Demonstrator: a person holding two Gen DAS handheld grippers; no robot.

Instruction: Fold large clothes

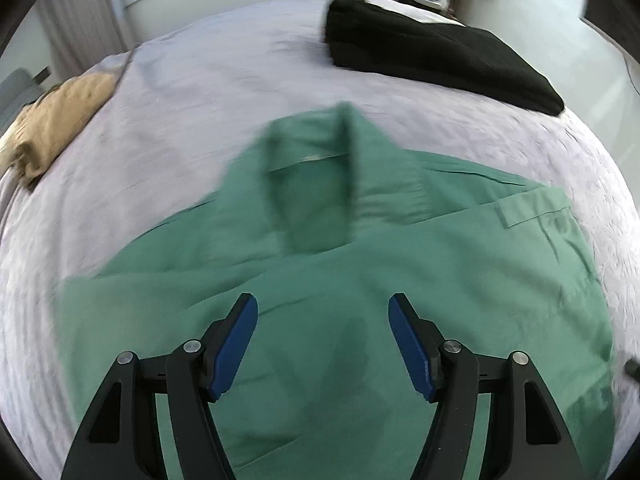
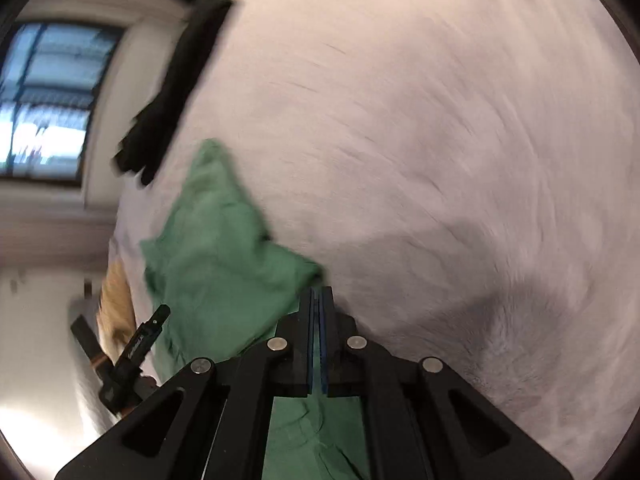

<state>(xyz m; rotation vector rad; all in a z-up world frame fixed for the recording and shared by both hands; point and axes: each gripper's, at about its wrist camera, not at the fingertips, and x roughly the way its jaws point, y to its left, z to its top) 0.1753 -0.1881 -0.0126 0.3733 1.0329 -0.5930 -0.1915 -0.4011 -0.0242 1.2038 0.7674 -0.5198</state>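
Green shirt (image 1: 360, 280) lies spread on the bed (image 1: 200, 120), filling centre and lower part of the left wrist frame, collar (image 1: 316, 168) pointing up-frame, a folded-in cuff (image 1: 532, 204) at mid right. In the right wrist view the same shirt (image 2: 216, 248) runs from centre-left down to bottom centre, an edge of it pinched up off the sheet.

Left hand-held gripper (image 1: 323, 312): jaws apart, blue pads (image 1: 234, 348) clear of the fabric, nothing btwn them, hovering over the shirt's lower middle. Right hand-held gripper (image 2: 318, 304): jaws closed tight on green cloth, which runs in btwn the pads at bottom centre.

Black folded garment (image 1: 432, 56) sits upper right of the left wrist frame, well apart from the shirt; same item (image 2: 172, 92) shows upper left in the right wrist view. Tan garment (image 1: 52, 124) at far left edge of bed. Window (image 2: 44, 96) at left of the right wrist frame. Both views motion-blurred.
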